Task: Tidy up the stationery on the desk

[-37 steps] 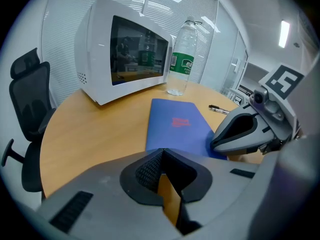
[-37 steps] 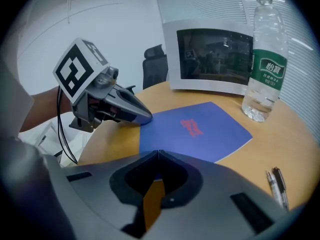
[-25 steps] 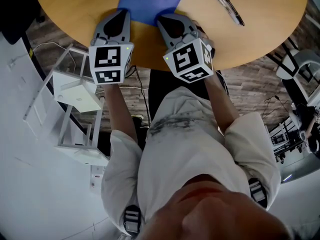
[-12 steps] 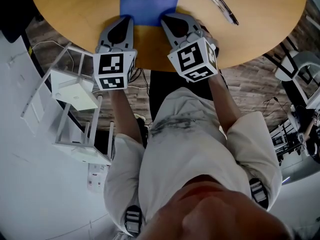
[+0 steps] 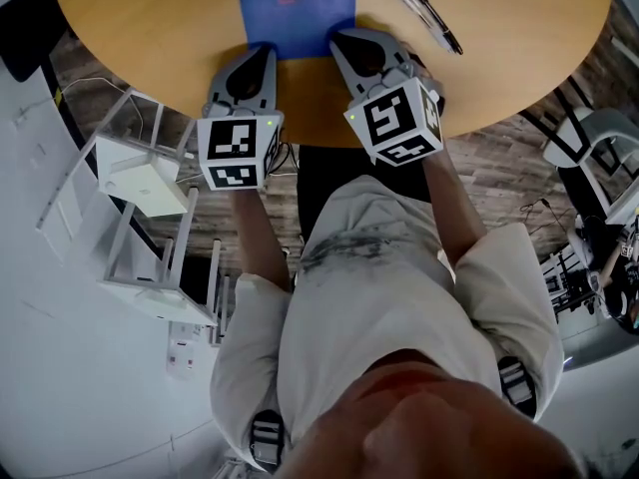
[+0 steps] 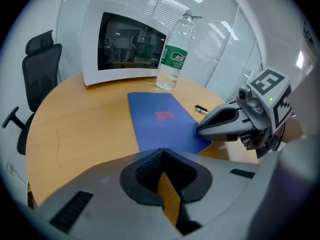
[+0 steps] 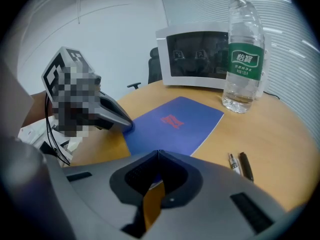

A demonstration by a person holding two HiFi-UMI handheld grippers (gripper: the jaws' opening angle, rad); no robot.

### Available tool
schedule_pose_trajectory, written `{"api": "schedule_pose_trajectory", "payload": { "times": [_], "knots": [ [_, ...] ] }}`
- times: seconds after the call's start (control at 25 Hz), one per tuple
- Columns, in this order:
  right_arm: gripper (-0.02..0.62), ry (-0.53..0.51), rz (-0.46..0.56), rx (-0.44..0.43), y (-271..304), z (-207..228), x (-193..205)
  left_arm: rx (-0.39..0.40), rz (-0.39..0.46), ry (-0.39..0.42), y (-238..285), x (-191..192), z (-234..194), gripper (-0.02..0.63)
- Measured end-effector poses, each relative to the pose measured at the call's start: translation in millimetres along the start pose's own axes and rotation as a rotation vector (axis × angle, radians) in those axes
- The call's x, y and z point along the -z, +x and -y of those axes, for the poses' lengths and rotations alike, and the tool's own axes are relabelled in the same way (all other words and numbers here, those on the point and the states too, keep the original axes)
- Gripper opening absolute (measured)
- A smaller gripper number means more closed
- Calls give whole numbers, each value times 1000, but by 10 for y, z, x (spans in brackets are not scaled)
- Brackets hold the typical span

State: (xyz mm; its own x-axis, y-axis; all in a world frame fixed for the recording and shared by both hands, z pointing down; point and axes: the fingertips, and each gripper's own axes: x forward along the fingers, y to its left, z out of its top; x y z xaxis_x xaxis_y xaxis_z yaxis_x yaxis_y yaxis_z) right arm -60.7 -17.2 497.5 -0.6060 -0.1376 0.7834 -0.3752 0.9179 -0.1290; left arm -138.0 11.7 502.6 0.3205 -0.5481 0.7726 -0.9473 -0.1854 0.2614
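A blue notebook [image 5: 295,8] with red print lies flat on the round wooden desk [image 5: 150,28]; it also shows in the left gripper view [image 6: 160,119] and the right gripper view [image 7: 177,121]. Two pens [image 5: 426,14], one silver and one black, lie side by side to its right [image 7: 240,165]. My left gripper [image 5: 262,52] rests shut at the notebook's near left corner, holding nothing [image 6: 162,152]. My right gripper [image 5: 345,40] is shut and empty at the near right corner [image 7: 159,154]. Each gripper's tip touches or hovers just over the notebook's near edge.
A clear water bottle [image 6: 172,54] with a green label stands beyond the notebook [image 7: 243,54]. A white-framed screen [image 6: 127,44] leans at the far edge. A black office chair [image 6: 37,69] stands left of the desk. A white rack [image 5: 150,198] stands on the floor at left.
Both grippers have drawn back a little toward the desk's near edge, so their tips overlap the notebook less. Both stay shut. Notebook and pens lie where they were.
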Motion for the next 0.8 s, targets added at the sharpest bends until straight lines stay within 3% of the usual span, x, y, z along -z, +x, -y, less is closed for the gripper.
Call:
{"api": "schedule_pose_trajectory", "payload": {
  "times": [0.8],
  "knots": [
    [63,9,-37,29,-261,312,260,59,-31,-57,141,43,514,8]
  ]
}}
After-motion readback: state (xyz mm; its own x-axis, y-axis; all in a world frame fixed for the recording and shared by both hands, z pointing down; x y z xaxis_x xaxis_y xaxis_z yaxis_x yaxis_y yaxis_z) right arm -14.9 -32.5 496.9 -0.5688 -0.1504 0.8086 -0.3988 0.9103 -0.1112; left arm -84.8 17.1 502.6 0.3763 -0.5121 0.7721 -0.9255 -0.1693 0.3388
